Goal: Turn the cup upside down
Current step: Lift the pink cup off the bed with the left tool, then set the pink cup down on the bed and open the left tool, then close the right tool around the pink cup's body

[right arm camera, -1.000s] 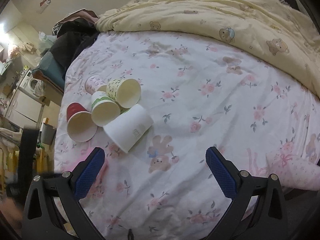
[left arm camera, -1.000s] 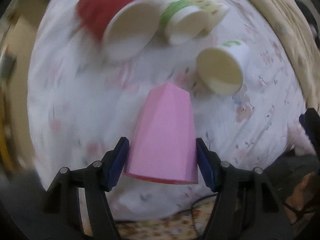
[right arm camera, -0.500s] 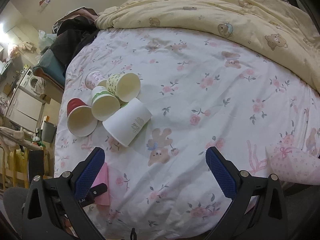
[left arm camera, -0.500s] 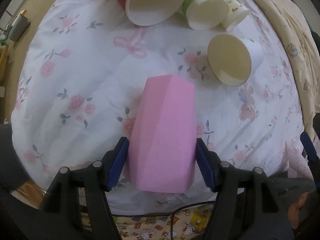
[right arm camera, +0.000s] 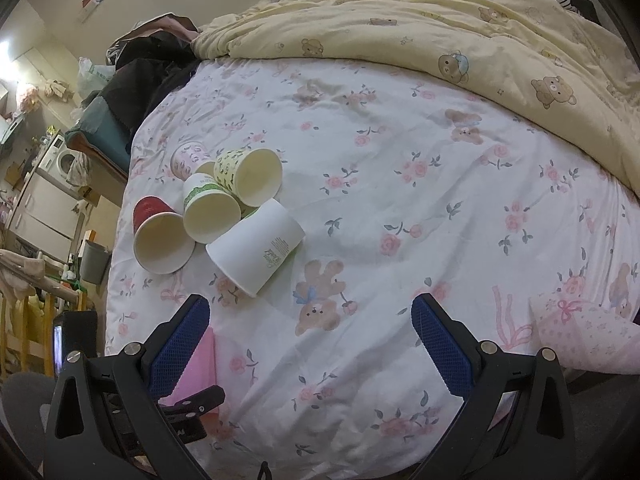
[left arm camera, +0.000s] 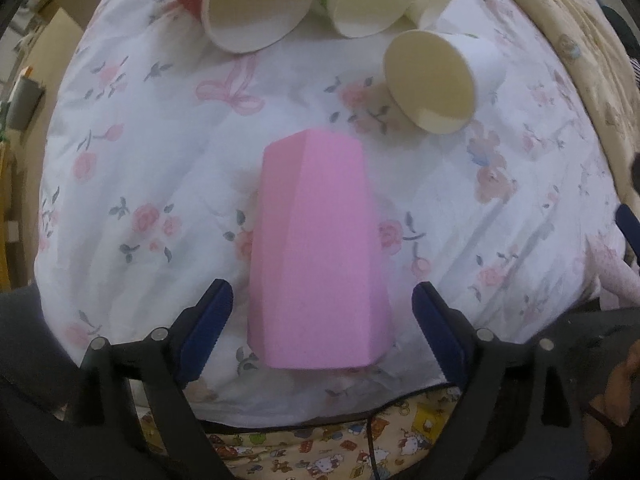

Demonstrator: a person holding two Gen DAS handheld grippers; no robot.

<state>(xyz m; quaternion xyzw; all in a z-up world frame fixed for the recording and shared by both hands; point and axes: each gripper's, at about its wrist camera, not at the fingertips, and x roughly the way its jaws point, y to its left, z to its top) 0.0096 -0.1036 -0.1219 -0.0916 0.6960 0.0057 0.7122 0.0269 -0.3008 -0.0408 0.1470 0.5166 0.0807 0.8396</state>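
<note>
The pink cup (left arm camera: 318, 256) stands mouth-down on the floral bedsheet (left arm camera: 132, 152), wide rim on the fabric and closed base uppermost — by that posture the flip looks complete. The left gripper (left arm camera: 322, 316) is released: both blue pads sit clear of the cup's sides, a strip of sheet showing on each side. What is left, in my judgement, is only to draw that gripper back without nudging the cup.

The right gripper (right arm camera: 310, 330) is spread wide, holding nothing, over bare sheet.

A cluster of paper cups (left arm camera: 256, 4) lies on its side at 12 o'clock of the pink cup, apart from it.

Limits: from the right wrist the pink cup shows only as a sliver at 7 o'clock, behind the gripper's left finger. Whether the rim sits flat on the soft sheet cannot be confirmed.
</note>
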